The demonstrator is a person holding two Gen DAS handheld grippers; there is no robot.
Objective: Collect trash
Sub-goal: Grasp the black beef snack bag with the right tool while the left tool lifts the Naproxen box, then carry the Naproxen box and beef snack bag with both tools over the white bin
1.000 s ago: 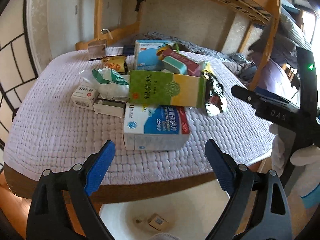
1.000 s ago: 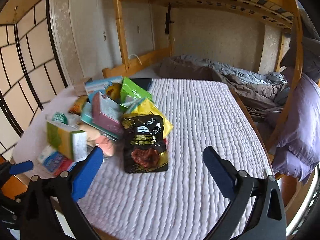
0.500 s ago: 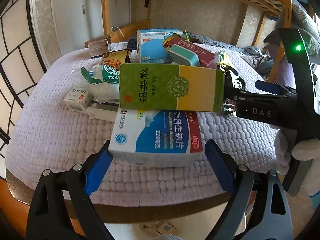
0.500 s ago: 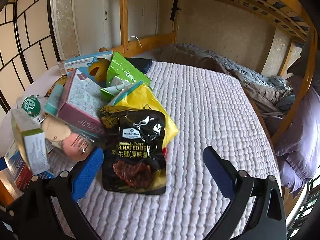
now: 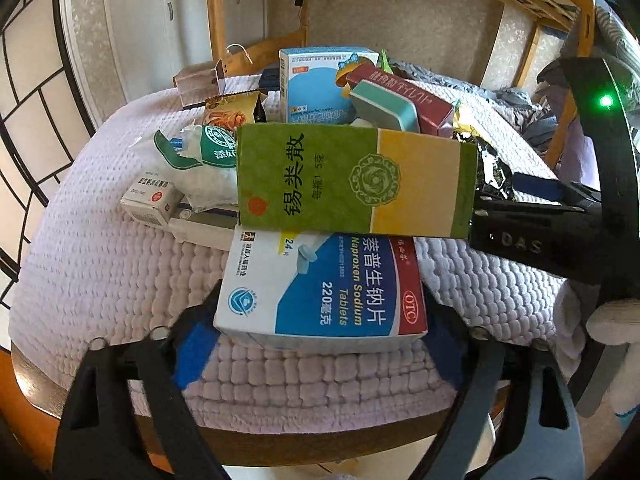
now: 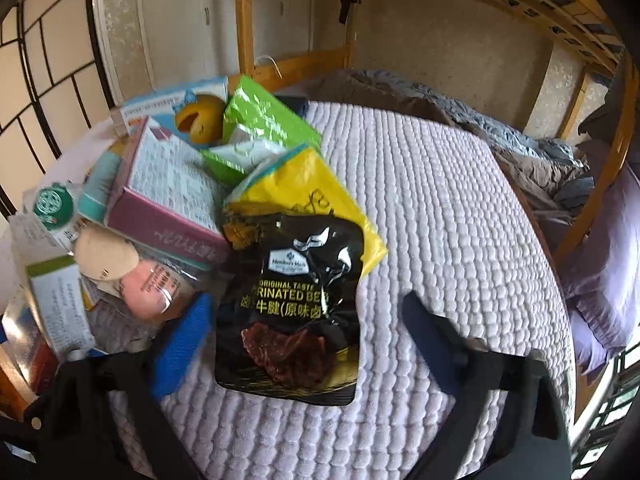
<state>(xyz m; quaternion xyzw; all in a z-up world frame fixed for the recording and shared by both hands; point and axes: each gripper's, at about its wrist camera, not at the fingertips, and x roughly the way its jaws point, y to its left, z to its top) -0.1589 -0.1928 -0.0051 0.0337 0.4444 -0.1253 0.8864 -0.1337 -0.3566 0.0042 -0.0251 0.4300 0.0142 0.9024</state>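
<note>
Trash heap: boxes, pouches and wrappers piled on a quilted lilac cover (image 5: pixel 100 264) over a wood-edged tabletop; landmark below is the green-and-yellow box (image 5: pixel 352 184) at the heap's middle.
Naproxen box (image 5: pixel 324 296): blue, white and red, just below the green-and-yellow box, its upper edge tucked under it, at the tabletop's near edge.
Left tool (image 5: pixel 320 332): jaws closing, the naproxen box between them; left blue pad meets the box's lower corner, right pad hidden behind the box, so a firm pinch cannot be confirmed.
Beef pouch (image 6: pixel 292 312): black, glossy, right of the green-and-yellow box (image 6: pixel 56 300), lying flat over a yellow packet (image 6: pixel 316 196).
Right tool (image 6: pixel 296 344): jaws closing with the pouch's lower half between them; left blue pad just beside the pouch edge, right finger dark and clear of it; not pressing yet.
Behind the green-and-yellow box: teal-ended carton, maroon box (image 5: pixel 404 96), pale blue box (image 5: pixel 316 80), partly covered.
Left of it: small white box (image 5: pixel 154 198), crumpled bag with green print.
Hard to read: right-wrist view is blurred; left edge of the heap is cut off there.
Person: white-gloved hand (image 5: pixel 608 320) at the frame edge.
</note>
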